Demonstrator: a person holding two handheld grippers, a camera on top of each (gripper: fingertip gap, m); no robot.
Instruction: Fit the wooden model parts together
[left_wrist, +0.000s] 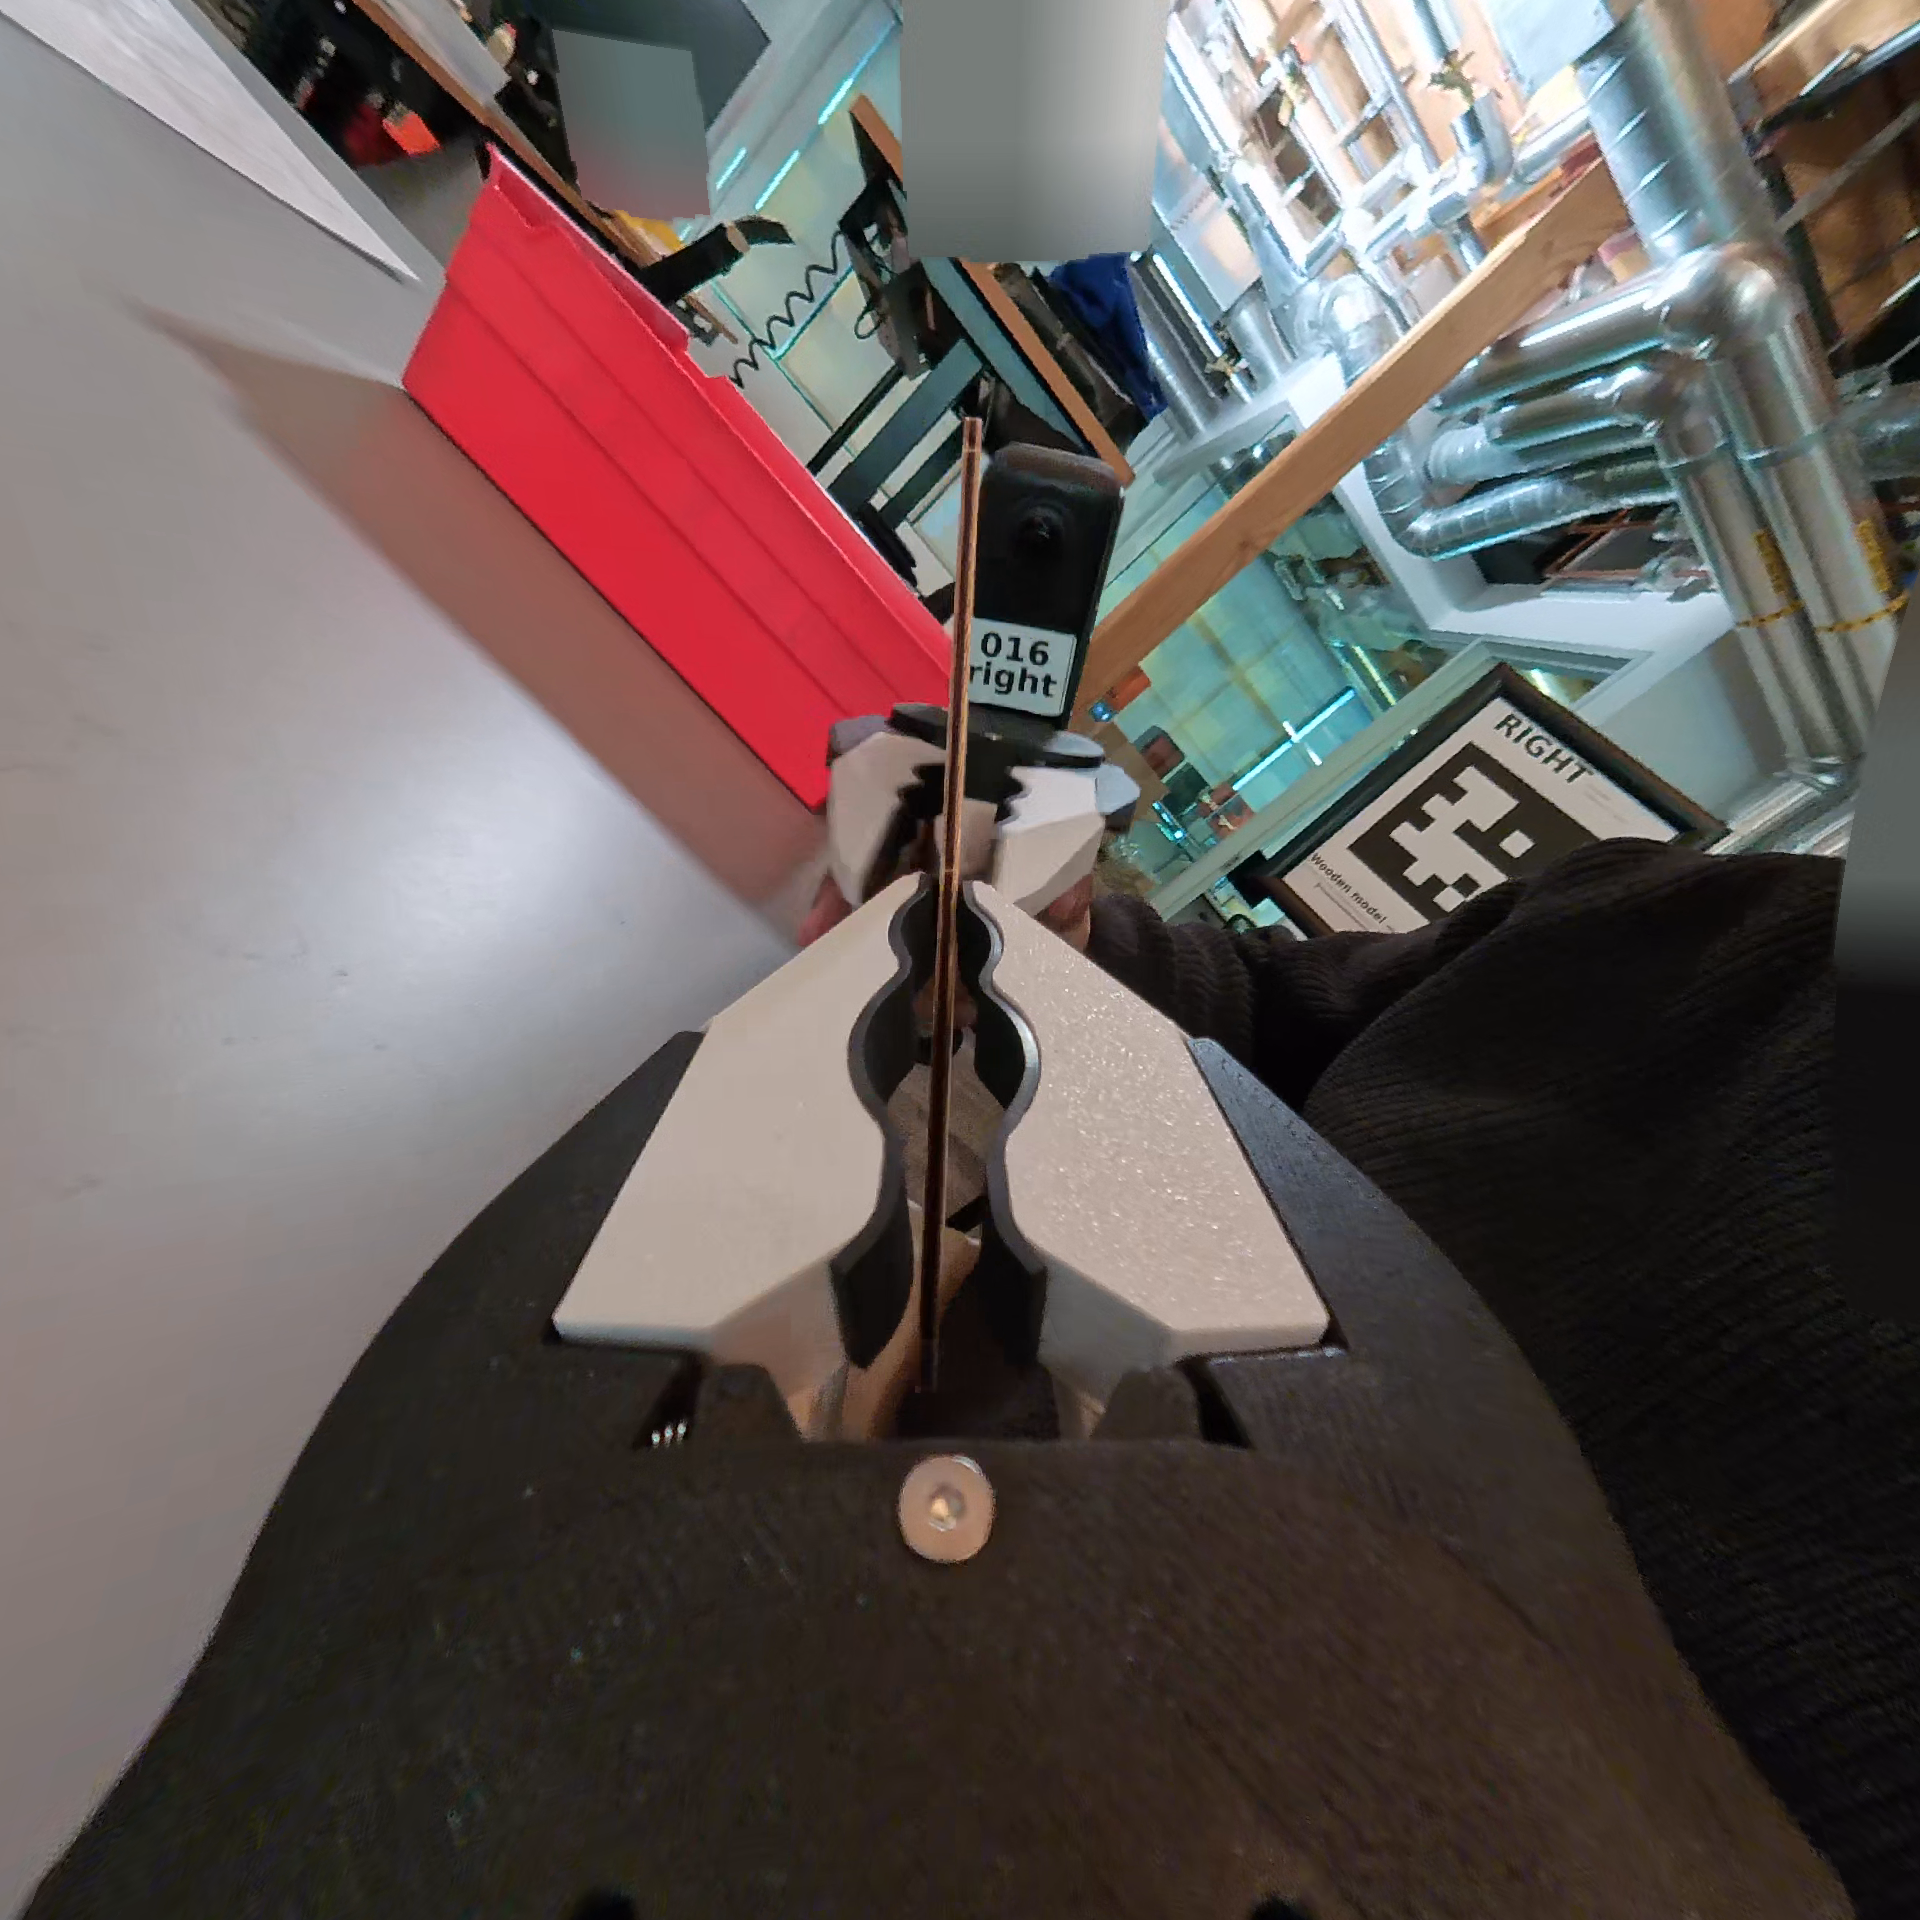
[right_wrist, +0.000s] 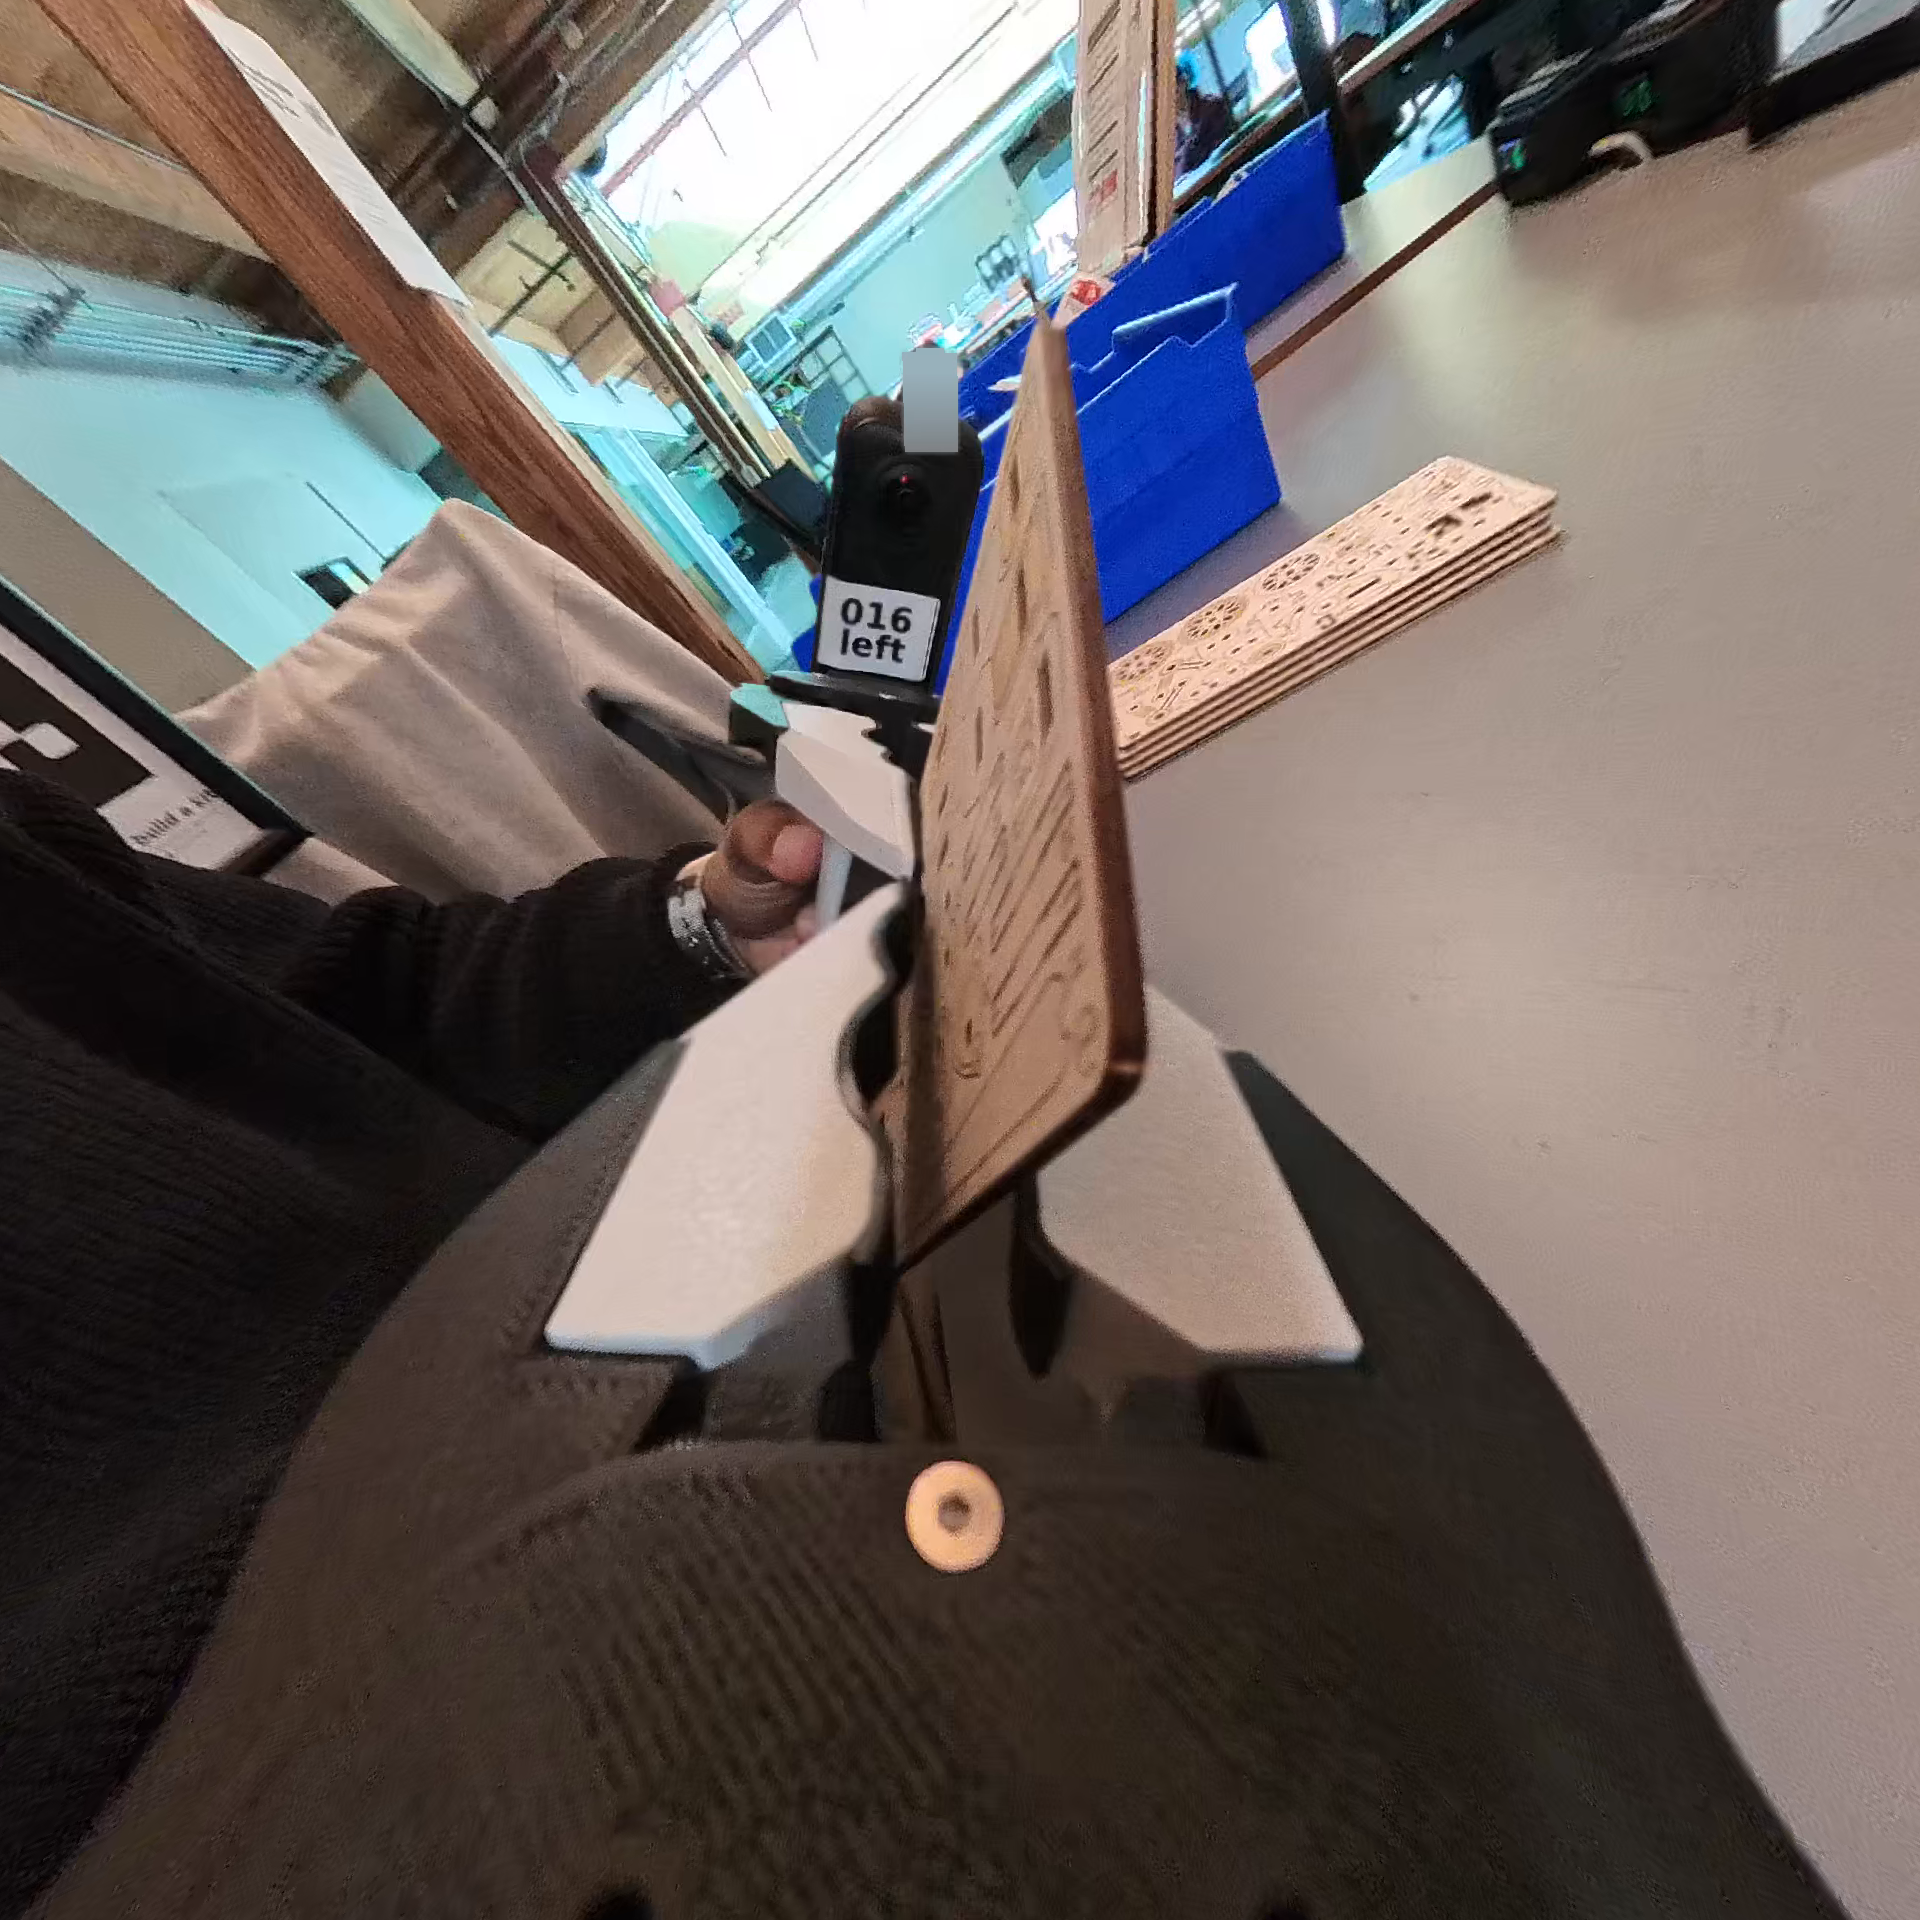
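A thin wooden sheet of laser-cut model parts (left_wrist: 963, 571) is held up in the air between both grippers. In the left wrist view it shows edge-on. My left gripper (left_wrist: 945, 894) is shut on its near end. My right gripper (left_wrist: 961, 821) faces it from the far side and is shut on the same sheet. In the right wrist view the sheet's cut face (right_wrist: 1018, 831) shows at a slant. My right gripper (right_wrist: 935, 935) is shut on its lower edge, and the left gripper (right_wrist: 894, 769) grips it farther along. A stack of more wooden sheets (right_wrist: 1340, 613) lies on the table.
A grey table (right_wrist: 1558, 935) lies under the grippers. Blue bins (right_wrist: 1174, 447) stand behind the stack. A red bin (left_wrist: 644, 468) stands at the table's far side. A framed marker sign (left_wrist: 1455, 821) and a person's dark sleeve (left_wrist: 1558, 1143) are close by.
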